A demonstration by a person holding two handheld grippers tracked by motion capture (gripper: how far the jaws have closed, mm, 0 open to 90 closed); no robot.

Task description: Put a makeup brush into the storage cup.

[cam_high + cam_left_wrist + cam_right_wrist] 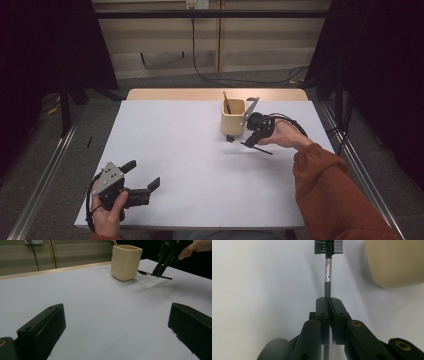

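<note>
No legible writing; right gripper [328, 301] clamps brow brush [328, 272] beside cup [233, 117]

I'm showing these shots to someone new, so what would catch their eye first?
Probably the right tool, shut on a thin black brow brush and holding it above the white table beside the beige cup at the far side. Next, the left tool near the front left corner, jaws wide open with nothing between them.
</note>
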